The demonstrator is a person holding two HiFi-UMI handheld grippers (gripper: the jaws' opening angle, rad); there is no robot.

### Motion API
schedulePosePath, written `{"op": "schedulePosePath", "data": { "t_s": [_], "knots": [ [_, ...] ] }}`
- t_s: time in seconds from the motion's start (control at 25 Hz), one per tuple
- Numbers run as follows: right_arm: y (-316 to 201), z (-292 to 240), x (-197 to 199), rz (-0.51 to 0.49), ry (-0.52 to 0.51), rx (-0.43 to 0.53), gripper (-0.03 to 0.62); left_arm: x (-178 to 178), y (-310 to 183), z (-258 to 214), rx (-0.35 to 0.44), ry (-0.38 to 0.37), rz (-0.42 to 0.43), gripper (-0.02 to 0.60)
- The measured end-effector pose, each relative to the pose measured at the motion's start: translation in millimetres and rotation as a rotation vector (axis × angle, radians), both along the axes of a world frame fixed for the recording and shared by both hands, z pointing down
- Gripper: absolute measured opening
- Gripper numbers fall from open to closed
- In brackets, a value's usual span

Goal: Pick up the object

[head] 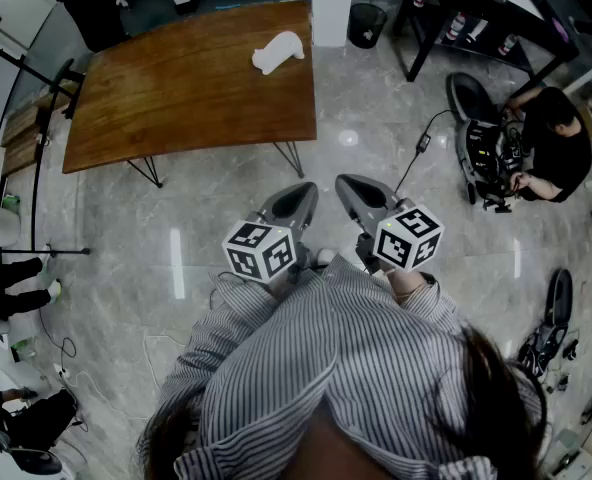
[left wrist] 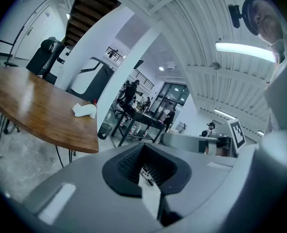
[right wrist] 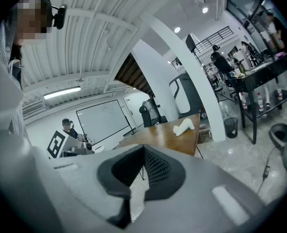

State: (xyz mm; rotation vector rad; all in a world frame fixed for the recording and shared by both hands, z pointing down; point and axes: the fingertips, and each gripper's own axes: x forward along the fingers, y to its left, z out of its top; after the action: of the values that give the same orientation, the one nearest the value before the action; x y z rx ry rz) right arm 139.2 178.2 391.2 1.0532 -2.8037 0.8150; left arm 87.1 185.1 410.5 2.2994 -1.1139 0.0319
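White object (head: 277, 52) on table (head: 176, 88); left gripper (head: 301, 193), right gripper (head: 348, 183) fingers together, empty.

Glossy grey marble floor (head: 226, 208), curved wooden table (head: 176, 88) on thin metal legs, white pillar (head: 333, 3), black bin (head: 368, 23) beside it, black workbench (right wrist: 269, 71), ribbed white ceiling (right wrist: 95, 28), strip light (right wrist: 62, 93).

white object (head: 277, 52) flat on table (head: 156, 98)
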Motion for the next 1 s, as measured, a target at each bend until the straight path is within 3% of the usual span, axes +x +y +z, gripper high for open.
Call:
{"op": "schedulePosePath", "data": {
  "t_s": [0.68,1.0],
  "knots": [
    [-3,12,17,-0.004,-0.013,-0.034,0.002,-5,-13,11,-0.034,0.064,-0.073,0.005],
    [-14,26,37,0.019,-0.115,-0.111,0.002,4,-12,22,-0.040,0.168,-0.105,0.005]
  ]
}}
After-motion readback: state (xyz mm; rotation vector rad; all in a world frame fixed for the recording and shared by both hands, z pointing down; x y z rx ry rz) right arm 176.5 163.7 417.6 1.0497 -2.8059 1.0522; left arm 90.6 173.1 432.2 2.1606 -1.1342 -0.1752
